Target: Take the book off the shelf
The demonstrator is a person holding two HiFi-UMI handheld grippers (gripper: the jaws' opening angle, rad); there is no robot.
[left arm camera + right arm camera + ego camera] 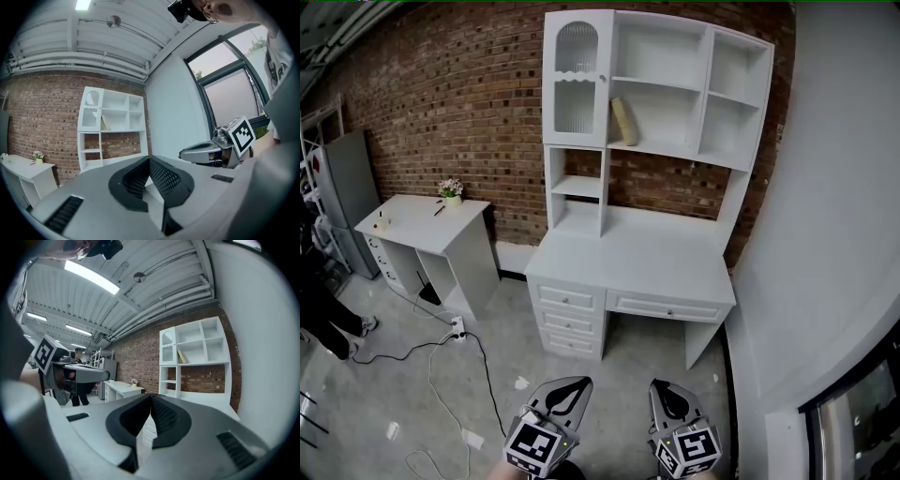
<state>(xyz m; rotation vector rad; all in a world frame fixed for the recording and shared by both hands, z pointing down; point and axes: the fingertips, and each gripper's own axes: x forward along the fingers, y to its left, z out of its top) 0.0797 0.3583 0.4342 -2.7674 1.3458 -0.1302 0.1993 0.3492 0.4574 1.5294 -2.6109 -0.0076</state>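
A tan book (623, 121) leans in the middle compartment of the white shelf unit (675, 150) that tops the white desk (628, 262). The same book (104, 123) is small and far off in the left gripper view, and the book (182, 356) is just as distant in the right gripper view. Both grippers hang low at the bottom of the head view, well short of the desk. My left gripper (570, 386) has its jaws together with nothing between them. My right gripper (666, 392) is shut and empty too.
A smaller white side table (422, 225) with a flower pot (451, 190) stands to the left against the brick wall. Cables and a power strip (457, 330) lie on the concrete floor. A white wall (834, 234) closes the right side. A person's leg (328, 323) shows at far left.
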